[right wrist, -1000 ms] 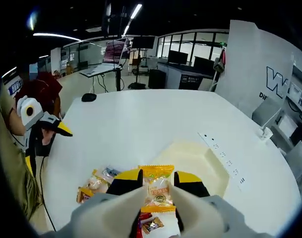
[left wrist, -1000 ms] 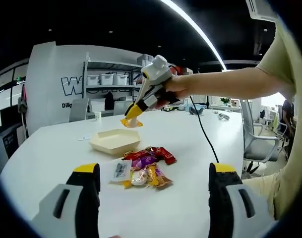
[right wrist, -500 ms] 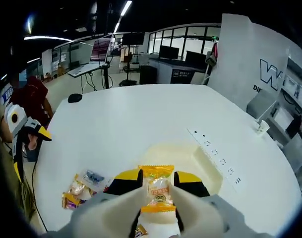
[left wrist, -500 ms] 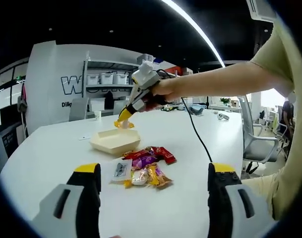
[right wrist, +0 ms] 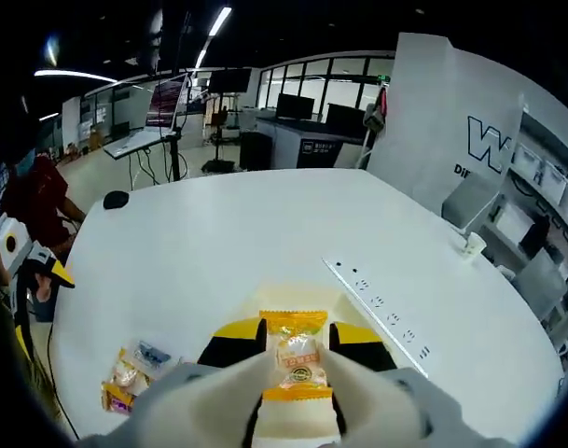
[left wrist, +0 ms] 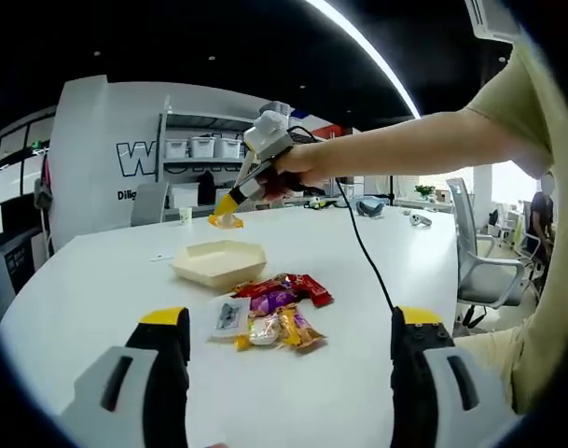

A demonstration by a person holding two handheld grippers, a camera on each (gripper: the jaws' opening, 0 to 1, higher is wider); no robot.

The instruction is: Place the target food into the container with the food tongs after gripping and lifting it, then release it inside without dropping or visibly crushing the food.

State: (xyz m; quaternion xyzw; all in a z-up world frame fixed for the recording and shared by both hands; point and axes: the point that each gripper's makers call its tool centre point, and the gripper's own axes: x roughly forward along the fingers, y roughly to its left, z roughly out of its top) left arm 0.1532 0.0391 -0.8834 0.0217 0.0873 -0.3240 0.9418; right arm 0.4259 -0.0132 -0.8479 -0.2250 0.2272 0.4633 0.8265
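Carried orange-wrapped snack packet, clamped in right gripper, above shallow cream hexagonal tray (left gripper wide, idle); lowering, gentle release needed.

We see the snack packet, orange w/ clear ends, pinched upright in the right hand-held gripper, up in the air above the far side of the container. Container: pale cream hexagonal tray, open side up, flat on the white bench. Loose wrapped snacks lie just beside it.
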